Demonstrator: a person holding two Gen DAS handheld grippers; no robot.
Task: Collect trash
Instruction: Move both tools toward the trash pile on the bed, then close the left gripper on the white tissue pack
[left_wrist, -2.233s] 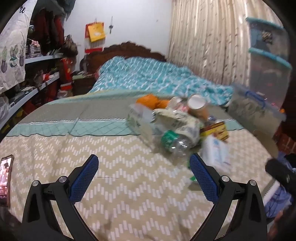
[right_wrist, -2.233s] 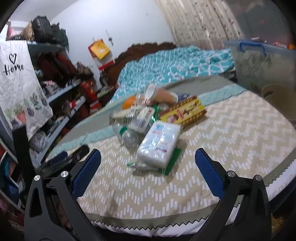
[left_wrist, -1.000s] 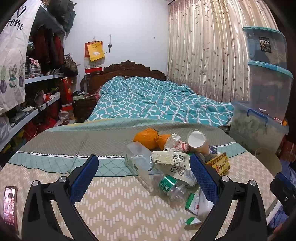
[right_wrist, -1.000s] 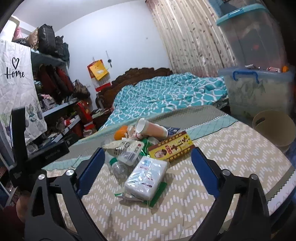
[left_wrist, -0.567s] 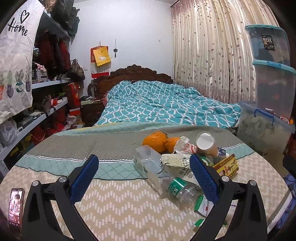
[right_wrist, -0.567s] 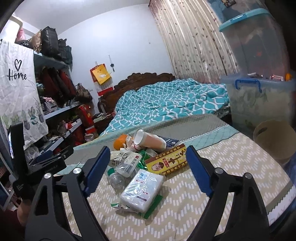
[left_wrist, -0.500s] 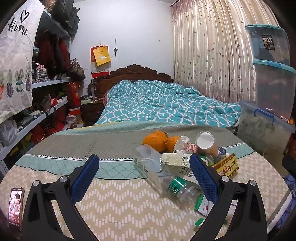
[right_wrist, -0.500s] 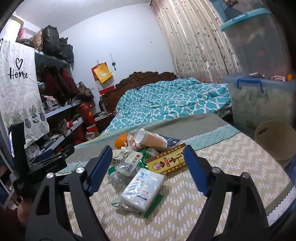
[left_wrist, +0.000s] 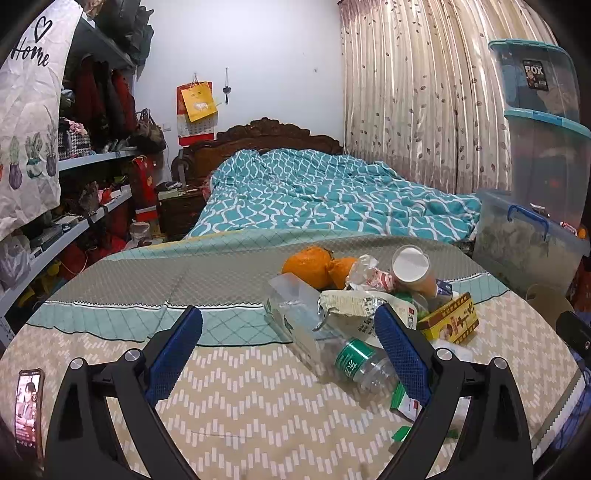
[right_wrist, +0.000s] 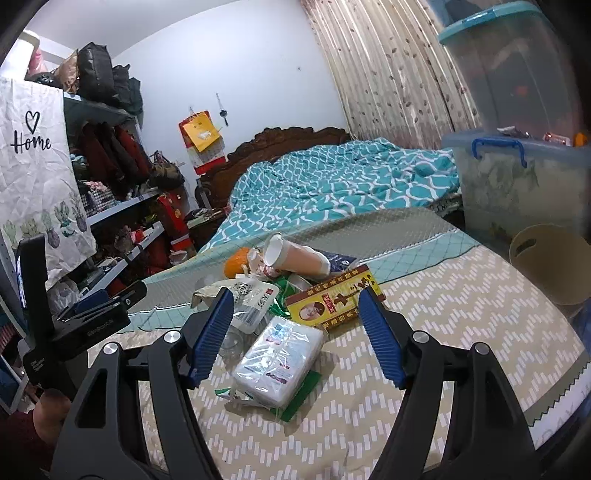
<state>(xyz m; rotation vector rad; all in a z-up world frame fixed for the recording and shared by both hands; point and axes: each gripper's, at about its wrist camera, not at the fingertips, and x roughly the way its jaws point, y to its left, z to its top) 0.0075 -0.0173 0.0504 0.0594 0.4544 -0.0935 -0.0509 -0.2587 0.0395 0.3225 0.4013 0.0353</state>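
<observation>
Right wrist view looks over the right gripper (right_wrist: 295, 332), whose blue-padded jaws have just been closing in a little yet stand apart with nothing pressed between them; the white tissue pack (right_wrist: 279, 360) lies on the zigzag-patterned tablecloth (right_wrist: 443, 332) in the gap between the pads, below them and touched by neither. Just beyond it sits the yellow-and-red box (right_wrist: 332, 299), and behind that the paper cup (right_wrist: 295, 258) lies on its side, mouth toward the left. The pile also holds a white printed pouch (right_wrist: 251, 299) and an orange (right_wrist: 236, 266) at the far edge. Off to the right, beside the table, stands a beige bin (right_wrist: 546, 262) (I cannot see inside it from here). Behind it is a clear storage tub with a blue handle (right_wrist: 517, 177), with small packets lying on top of it. From the left wrist, the left gripper (left_wrist: 288, 347) hangs wide open over bare cloth, the crushed plastic bottle (left_wrist: 354, 360) lying just inside its right pad and touching nothing of it. A phone (left_wrist: 27, 410) rests near the table's left edge.
</observation>
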